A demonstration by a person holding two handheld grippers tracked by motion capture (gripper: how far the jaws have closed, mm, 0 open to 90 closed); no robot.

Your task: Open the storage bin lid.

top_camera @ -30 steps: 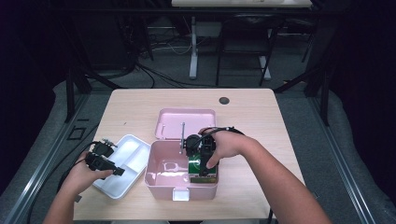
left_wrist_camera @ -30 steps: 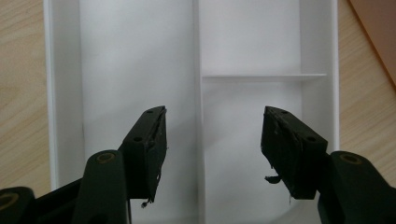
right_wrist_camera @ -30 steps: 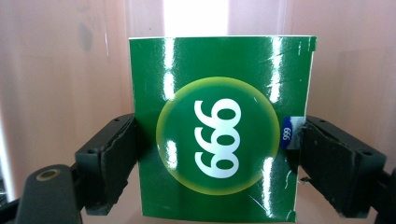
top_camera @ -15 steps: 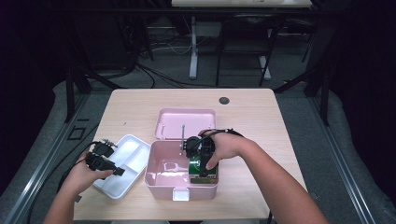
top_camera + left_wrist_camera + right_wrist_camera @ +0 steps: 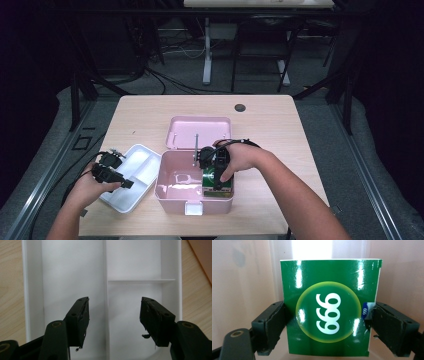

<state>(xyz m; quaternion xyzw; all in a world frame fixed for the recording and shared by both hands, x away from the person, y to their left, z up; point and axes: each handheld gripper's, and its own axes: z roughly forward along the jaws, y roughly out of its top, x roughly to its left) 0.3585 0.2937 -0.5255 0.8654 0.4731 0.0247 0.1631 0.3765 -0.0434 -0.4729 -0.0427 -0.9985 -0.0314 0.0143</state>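
A green box with a white "999" on a yellow-green circle stands between the jaws of my right gripper, and both pads press its side edges. In the high view this gripper reaches down into the open pink case, holding the green box against the case's right wall. My left gripper hovers over the white divided tray left of the case. Its jaws are wide apart in the left gripper view, with nothing between them and the tray's compartments bare below.
The pink case's lid lies open flat behind it. The wooden table has a small dark grommet near its far edge. Black frames and cables stand on the floor beyond the table.
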